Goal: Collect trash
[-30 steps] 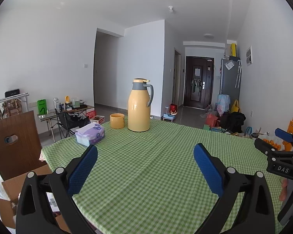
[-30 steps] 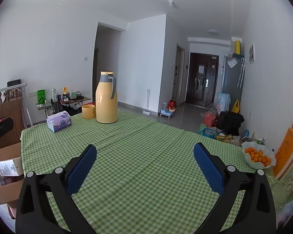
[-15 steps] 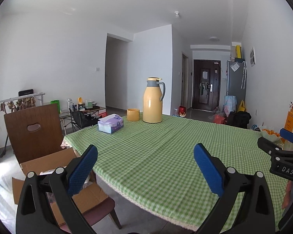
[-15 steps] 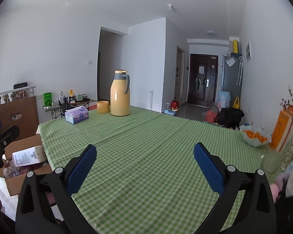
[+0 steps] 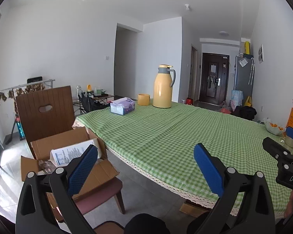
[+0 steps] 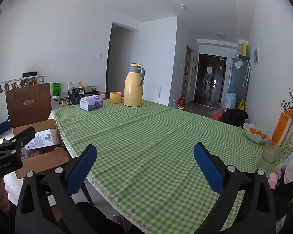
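Green-and-white checked cloth covers the table, and nothing lies on the stretch nearest both tools. At the far end a yellow thermos jug stands upright, a yellow cup just beside it on the left and a purple tissue box a little further left. On the right edge sit a white bowl of oranges and a greenish glass, with an orange box standing upright behind them.

Left of the table an open cardboard box rests on the seat of a brown wooden chair; inside it lie a printed white package and some crumpled, darker bits that are hard to make out, the only trash-like things in view.

Held off the near table edge, the left gripper has its blue pads spread wide with nothing between them. So does the right gripper, which points over the cloth.

White walls run back to a dark door at the hallway's end.
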`<state>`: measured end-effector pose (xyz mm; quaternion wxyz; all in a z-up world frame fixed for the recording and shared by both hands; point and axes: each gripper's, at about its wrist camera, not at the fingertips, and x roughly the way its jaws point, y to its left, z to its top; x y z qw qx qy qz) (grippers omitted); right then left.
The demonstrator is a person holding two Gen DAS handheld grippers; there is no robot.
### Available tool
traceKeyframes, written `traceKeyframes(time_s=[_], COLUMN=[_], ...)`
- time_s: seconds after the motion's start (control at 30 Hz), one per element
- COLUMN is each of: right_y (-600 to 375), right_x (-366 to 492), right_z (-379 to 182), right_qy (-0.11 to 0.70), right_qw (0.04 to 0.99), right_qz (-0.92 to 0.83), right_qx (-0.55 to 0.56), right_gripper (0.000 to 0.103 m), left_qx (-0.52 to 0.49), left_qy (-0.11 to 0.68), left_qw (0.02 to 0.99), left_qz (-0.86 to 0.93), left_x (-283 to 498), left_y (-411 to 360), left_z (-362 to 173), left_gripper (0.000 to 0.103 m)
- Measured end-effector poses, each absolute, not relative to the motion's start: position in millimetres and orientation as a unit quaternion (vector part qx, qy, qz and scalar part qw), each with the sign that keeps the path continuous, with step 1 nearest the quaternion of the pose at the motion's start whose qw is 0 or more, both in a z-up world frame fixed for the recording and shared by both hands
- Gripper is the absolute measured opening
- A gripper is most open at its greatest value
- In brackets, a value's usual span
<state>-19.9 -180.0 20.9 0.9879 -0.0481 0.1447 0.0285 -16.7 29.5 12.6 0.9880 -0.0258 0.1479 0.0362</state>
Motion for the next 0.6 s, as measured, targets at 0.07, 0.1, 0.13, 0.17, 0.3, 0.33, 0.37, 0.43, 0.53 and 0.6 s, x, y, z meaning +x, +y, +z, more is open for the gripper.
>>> traceKeyframes(time_s=[0.07, 0.1, 0.13, 0.17, 0.3, 0.33, 0.37, 0.43, 0.53, 0.6], right_y=[-176, -175, -174, -175, -180, -180, -181, -181, -180, -180], right_x=[-20, -21, -20, -20, -18, -19, -18, -18, -16, -15], right_z=[20, 20, 20, 20, 19, 18, 17, 16, 15, 15], right_qy=[0.14, 0.137, 0.135, 0.134, 0.134, 0.135, 0.134, 0.135, 0.14, 0.141], right_qw=[0.988, 0.988, 0.989, 0.989, 0.99, 0.99, 0.99, 0.99, 0.989, 0.988], right_qz=[0.028, 0.027, 0.027, 0.029, 0.033, 0.033, 0.032, 0.037, 0.043, 0.045], right_qx=[-0.057, -0.06, -0.06, -0.058, -0.04, -0.038, -0.036, -0.034, -0.033, -0.033], right_gripper=[0.095, 0.095, 0.095, 0.095, 0.095, 0.095, 0.095, 0.095, 0.095, 0.095], left_qx=[-0.028, -0.029, -0.03, -0.031, -0.025, -0.025, -0.028, -0.031, -0.032, -0.033], left_qy=[0.141, 0.141, 0.142, 0.143, 0.144, 0.146, 0.148, 0.148, 0.147, 0.147], left_qw=[0.989, 0.988, 0.988, 0.988, 0.988, 0.988, 0.987, 0.987, 0.987, 0.987], left_qz=[0.043, 0.046, 0.045, 0.044, 0.048, 0.049, 0.049, 0.051, 0.056, 0.056], left_x=[-18, -17, -17, -16, -14, -13, -12, -11, -10, -10], left_y=[32, 33, 35, 35, 34, 34, 35, 37, 40, 42], left_z=[15, 16, 16, 17, 17, 18, 17, 18, 19, 20], left_gripper=[0.096, 0.096, 0.096, 0.096, 0.096, 0.096, 0.096, 0.096, 0.096, 0.096])
